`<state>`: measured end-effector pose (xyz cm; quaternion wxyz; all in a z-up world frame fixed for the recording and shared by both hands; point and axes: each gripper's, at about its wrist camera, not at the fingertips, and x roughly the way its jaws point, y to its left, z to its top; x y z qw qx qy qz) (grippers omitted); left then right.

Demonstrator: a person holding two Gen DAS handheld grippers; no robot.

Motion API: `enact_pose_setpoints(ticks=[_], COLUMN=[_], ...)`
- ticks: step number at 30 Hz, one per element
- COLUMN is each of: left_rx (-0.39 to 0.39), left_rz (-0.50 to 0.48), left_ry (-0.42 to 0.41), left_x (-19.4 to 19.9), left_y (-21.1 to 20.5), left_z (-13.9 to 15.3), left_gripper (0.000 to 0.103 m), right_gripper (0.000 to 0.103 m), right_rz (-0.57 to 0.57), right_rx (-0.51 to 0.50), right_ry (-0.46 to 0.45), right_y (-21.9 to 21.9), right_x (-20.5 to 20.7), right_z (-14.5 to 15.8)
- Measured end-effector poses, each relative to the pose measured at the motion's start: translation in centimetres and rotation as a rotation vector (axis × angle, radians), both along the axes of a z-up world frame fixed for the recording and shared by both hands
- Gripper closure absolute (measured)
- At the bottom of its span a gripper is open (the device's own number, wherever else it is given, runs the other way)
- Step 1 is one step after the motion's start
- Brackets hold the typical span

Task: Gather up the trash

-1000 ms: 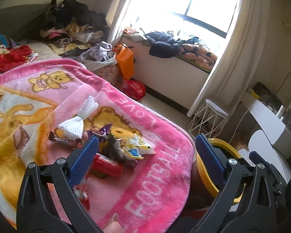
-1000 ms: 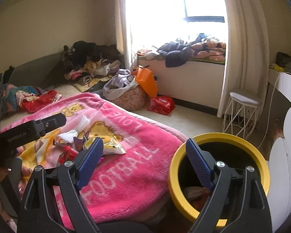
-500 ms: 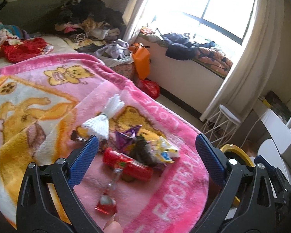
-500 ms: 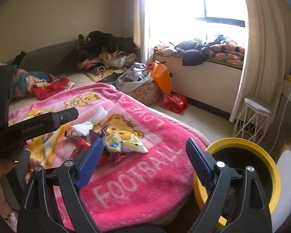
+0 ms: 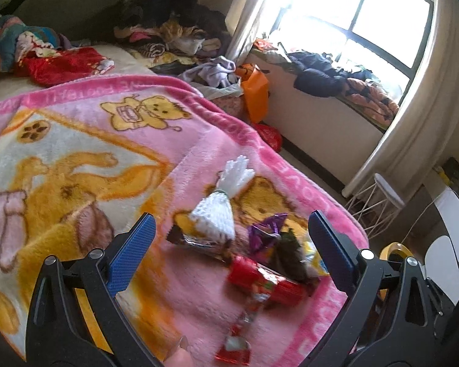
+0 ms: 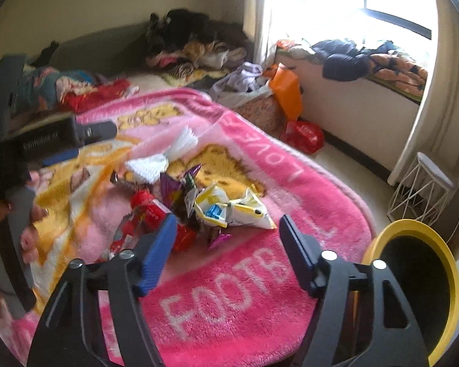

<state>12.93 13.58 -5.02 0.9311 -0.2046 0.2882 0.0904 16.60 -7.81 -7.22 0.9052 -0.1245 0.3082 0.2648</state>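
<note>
Right gripper (image 6: pixel 226 238) wide open, empty, near wrapper pile (image 6: pixel 199 202) on pink blanket (image 6: pixel 229 299); left gripper (image 5: pixel 229 250) also wide. Best pinch the white-yellow bag (image 6: pixel 232 209) first, then carry to yellow bin (image 6: pixel 413 232).

1. Left black plastic two-finger gripper (image 5: pixel 229 246): angular open-frame arms, with a round silver screw head on each.
2. Its fingers (image 5: pixel 131 252) carry blue pads with a fine ribbed texture, lighter blue on one side, darker navy on the other.
3. Right black plastic two-finger gripper (image 6: pixel 228 246): the same frame, silver screws and blue textured pads.
4. From the right wrist view, the left tool's black body bears small white lettering, too blurred to read.
5. The person's left hand (image 6: pixel 30 229): bare skin, apparently with painted nails; a fingertip shows at the left view's lower edge.
</note>
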Motion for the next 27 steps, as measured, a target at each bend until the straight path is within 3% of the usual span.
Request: enact_pose_setpoints(ticks=[4,7,14,20,24,26,27], left_rx=[-0.011,-0.013,0.008,0.025,0.042,0.046,0.046], left_rz=[-0.014,-0.038,-0.064,-0.069,-0.052,-0.044,-0.042], left_ry=[0.045,0.08,0.167,0.218,0.244,0.255,0.261], left_x=[1.4,2.7,5.5,7.1,7.9,8.2,8.3], left_y=[1.1,1.4,1.6,1.6,1.8,1.8,1.8], left_z=[-0.7,-1.3,-2.8,-3.8,-4.4,-4.8,-5.0], left_gripper=[0.023,0.026,0.028,0.028,0.028,0.028,0.028], right_gripper=[0.054,0.059,0.06,0.071,0.083,0.098,0.098], right_rz=[0.025,0.035,0.069,0.077,0.076,0.08,0.077], right_rx=[-0.035,-0.046,-0.079,-0.127,-0.155,-0.15,-0.141], right_ry=[0.045,0.068,0.092,0.105,0.136,0.146,0.152], right_y=[0.9,1.4,2.5,3.5,3.8,3.7,3.6], right_x=[1.4,2.5,3.7,4.5,4.9,5.0,5.0], right_z=[-1.2,-1.7,-2.6,-3.5,-4.3,-4.4,-4.4])
